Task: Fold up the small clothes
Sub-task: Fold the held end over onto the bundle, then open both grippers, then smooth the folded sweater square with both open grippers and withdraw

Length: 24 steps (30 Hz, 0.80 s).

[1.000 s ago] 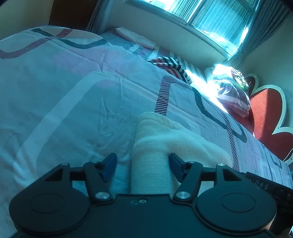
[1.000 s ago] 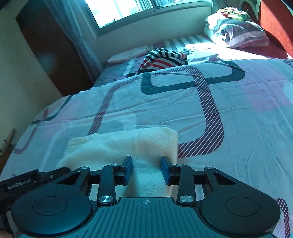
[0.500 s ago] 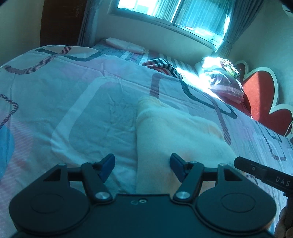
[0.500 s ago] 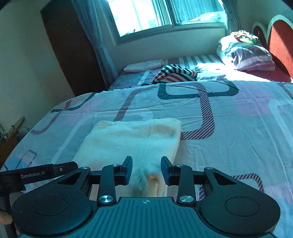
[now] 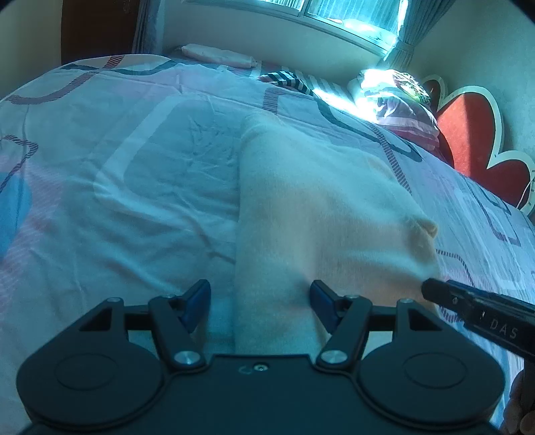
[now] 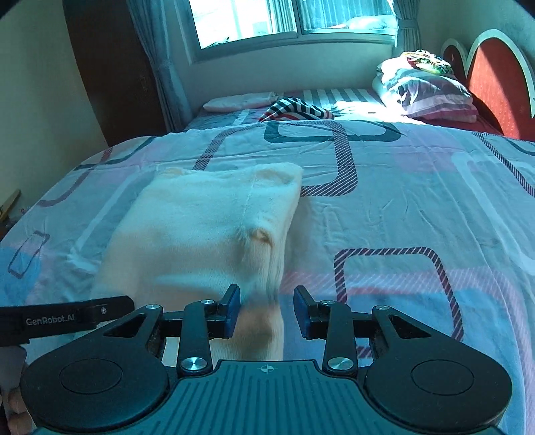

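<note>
A cream knitted garment [image 5: 317,207] lies folded in a thick rectangle on the patterned bedspread [image 5: 140,187]. It also shows in the right wrist view [image 6: 207,234]. My left gripper [image 5: 260,305] is open, its blue pads either side of the garment's near left edge. My right gripper [image 6: 266,311] is open over the garment's near right corner, not gripping it. The right gripper's body shows in the left wrist view [image 5: 481,318]; the left one shows in the right wrist view [image 6: 67,318].
A striped garment [image 6: 297,110] and a pale pink folded cloth [image 6: 240,100] lie at the far side of the bed. Pillows [image 6: 431,90] are piled by the red headboard [image 6: 495,77]. A window [image 6: 287,20] and a dark wardrobe [image 6: 113,73] stand beyond.
Both grippers have pulled back and up from the garment, so more of it shows. The right gripper's jaws have opened wider. The garment stays folded on the bed.
</note>
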Available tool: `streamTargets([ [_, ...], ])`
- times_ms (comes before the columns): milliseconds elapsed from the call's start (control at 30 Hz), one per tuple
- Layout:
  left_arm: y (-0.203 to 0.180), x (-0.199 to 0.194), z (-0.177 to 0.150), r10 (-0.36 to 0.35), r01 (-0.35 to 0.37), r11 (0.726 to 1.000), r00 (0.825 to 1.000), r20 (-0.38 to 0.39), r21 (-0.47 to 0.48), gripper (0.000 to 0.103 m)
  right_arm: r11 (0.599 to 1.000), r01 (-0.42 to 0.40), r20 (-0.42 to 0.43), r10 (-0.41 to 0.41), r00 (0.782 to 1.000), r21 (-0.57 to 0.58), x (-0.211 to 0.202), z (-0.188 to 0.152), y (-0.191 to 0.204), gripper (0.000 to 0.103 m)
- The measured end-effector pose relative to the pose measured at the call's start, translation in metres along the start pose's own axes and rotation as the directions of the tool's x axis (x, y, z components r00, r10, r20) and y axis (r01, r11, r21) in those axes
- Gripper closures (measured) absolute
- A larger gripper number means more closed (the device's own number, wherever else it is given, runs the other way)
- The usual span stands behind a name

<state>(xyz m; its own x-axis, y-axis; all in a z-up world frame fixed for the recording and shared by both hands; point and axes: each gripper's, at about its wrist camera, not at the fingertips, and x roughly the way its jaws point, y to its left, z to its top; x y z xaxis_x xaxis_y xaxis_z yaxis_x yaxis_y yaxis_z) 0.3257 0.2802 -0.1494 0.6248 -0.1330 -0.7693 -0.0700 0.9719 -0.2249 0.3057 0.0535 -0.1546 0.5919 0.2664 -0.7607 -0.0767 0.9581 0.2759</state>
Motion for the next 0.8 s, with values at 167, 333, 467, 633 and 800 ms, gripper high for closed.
streamTargets([
  [167, -0.004, -0.003, -0.007, 0.008, -0.009, 0.999, 1.0, 0.012, 0.042, 0.037, 0.998, 0.046, -0.019, -0.045, 0.999, 0.045, 0.002, -0.027, -0.004, 0.068],
  [333, -0.006, -0.005, -0.012, 0.014, -0.015, 0.997, 1.0, 0.015, 0.075, 0.031, 0.997, 0.075, -0.021, -0.074, 0.997, 0.035, -0.004, -0.036, -0.001, 0.068],
  [467, -0.009, -0.007, -0.015, 0.032, -0.034, 0.995, 0.999, 0.019, 0.097, 0.024, 0.994, 0.08, -0.037, -0.077, 0.996, 0.075, -0.003, -0.033, -0.002, 0.068],
  [633, -0.007, -0.009, -0.017, 0.033, -0.035, 0.995, 0.999, 0.017, 0.095, 0.019, 0.996, 0.042, -0.056, -0.038, 0.998, 0.074, -0.011, -0.035, 0.0, 0.073],
  [800, -0.008, -0.01, -0.018, 0.035, -0.037, 0.994, 0.999, 0.018, 0.102, 0.016, 0.994, 0.03, -0.042, -0.025, 0.999, 0.102, -0.012, -0.035, 0.001, 0.094],
])
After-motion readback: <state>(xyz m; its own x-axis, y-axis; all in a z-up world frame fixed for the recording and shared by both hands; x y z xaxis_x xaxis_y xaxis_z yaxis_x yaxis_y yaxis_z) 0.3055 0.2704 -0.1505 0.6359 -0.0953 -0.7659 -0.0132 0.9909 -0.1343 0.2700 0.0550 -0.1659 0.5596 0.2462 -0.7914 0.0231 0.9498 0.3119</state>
